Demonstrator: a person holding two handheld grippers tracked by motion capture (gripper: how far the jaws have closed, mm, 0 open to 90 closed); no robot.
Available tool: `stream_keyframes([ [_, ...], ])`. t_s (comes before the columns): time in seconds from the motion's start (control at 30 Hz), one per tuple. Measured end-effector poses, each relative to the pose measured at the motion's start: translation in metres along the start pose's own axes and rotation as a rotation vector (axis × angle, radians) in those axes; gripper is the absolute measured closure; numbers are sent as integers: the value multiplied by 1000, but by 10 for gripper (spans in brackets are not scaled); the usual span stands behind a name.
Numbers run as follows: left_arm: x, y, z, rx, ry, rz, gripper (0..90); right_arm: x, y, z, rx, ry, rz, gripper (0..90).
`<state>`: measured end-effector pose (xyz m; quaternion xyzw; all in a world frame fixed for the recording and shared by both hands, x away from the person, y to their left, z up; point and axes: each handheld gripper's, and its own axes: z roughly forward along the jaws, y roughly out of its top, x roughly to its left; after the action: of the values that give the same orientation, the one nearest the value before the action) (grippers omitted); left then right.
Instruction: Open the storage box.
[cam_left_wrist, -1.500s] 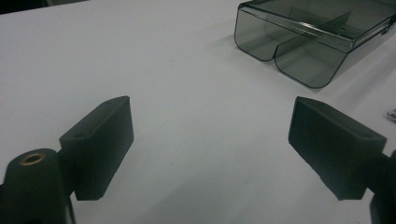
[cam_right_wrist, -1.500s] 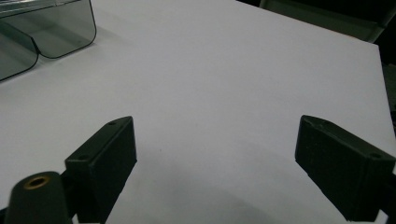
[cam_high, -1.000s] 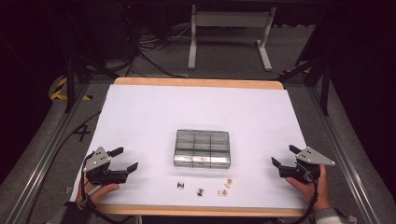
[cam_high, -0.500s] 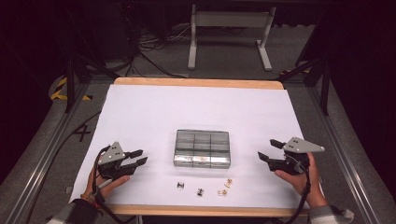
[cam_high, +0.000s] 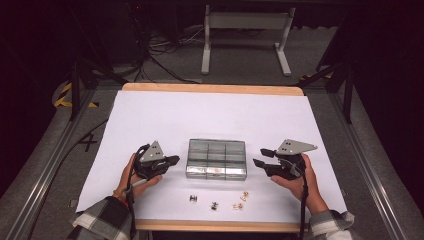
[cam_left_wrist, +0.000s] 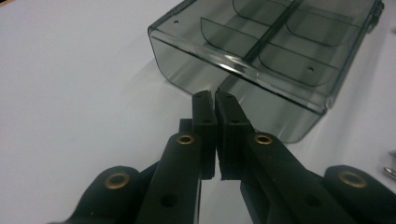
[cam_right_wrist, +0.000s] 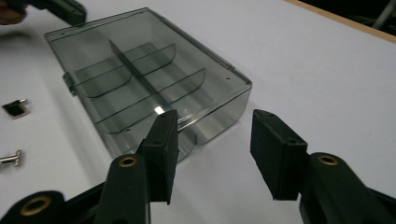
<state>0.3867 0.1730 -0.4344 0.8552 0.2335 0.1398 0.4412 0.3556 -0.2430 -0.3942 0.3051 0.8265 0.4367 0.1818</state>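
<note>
approach step: left gripper (cam_high: 172, 160) pressed together, right gripper (cam_high: 260, 157) spread, both flanking the closed compartment box (cam_high: 216, 158), whose lid likely needs opening next

Your left claw (cam_high: 172, 161) and right claw (cam_high: 258, 157) flank the smoky clear plastic compartment box (cam_high: 216, 158), each just beside an end wall with bare white counter (cam_high: 210, 115) beneath. Behind the box the counter lies open to its far wooden edge. In front of it, four small metal clips (cam_high: 215, 201) (strung in a loose row) sit between your forearms. The box's lid is shut, blocking entry from above.
</note>
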Motion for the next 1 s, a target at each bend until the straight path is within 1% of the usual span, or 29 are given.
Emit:
stream_keyframes([
  [0.03,1,1,2,3,7,8,899,1,-1,-1,1,8,1,534],
  [0.07,1,2,3,4,5,14,900,2,-2,-1,-2,30,2,545],
  [0.13,3,2,6,7,4,11,900,5,-4,-2,9,44,-11,546],
  [0.17,3,1,7,13,3,11,900,7,-5,-2,14,57,-14,547],
  [0.2,3,1,8,18,3,12,900,10,-8,-1,24,81,-23,545],
  [0.23,3,1,8,19,6,14,900,14,-11,0,40,71,-38,536],
  [0.3,3,0,8,14,10,7,897,19,-14,1,51,78,-56,527],
  [0.37,4,-2,8,6,-1,-6,897,21,-15,1,51,86,-51,529],
  [0.4,4,-2,8,7,-6,-8,897,22,-16,1,49,98,-51,529],
  [0.43,3,-2,8,15,2,-2,896,23,-16,1,51,99,-55,528],
  [0.5,2,-2,10,17,-1,-3,888,27,-16,4,63,119,-65,531],
  [0.57,1,-2,11,24,3,3,887,29,-16,6,65,120,-69,534],
  [0.6,0,-2,12,27,-1,6,885,30,-16,7,69,120,-74,538],
  [0.63,-2,-2,15,33,-6,4,885,32,-16,10,77,135,-73,549],
  [0.7,-3,-2,17,39,-12,10,885,33,-16,13,84,136,-82,557],
  [0.8,-5,-2,19,45,-14,15,881,34,-15,16,98,131,-85,578],
  [0.83,-6,-1,20,45,-17,20,881,34,-16,18,103,127,-80,586],
  [0.9,-6,-1,21,44,-23,17,881,33,-16,20,103,134,-70,601],
  [0.93,-7,-1,22,50,-21,20,881,33,-16,21,106,134,-72,614],
  [1.0,-6,-1,22,46,-25,15,882,33,-16,22,103,129,-62,639],
])
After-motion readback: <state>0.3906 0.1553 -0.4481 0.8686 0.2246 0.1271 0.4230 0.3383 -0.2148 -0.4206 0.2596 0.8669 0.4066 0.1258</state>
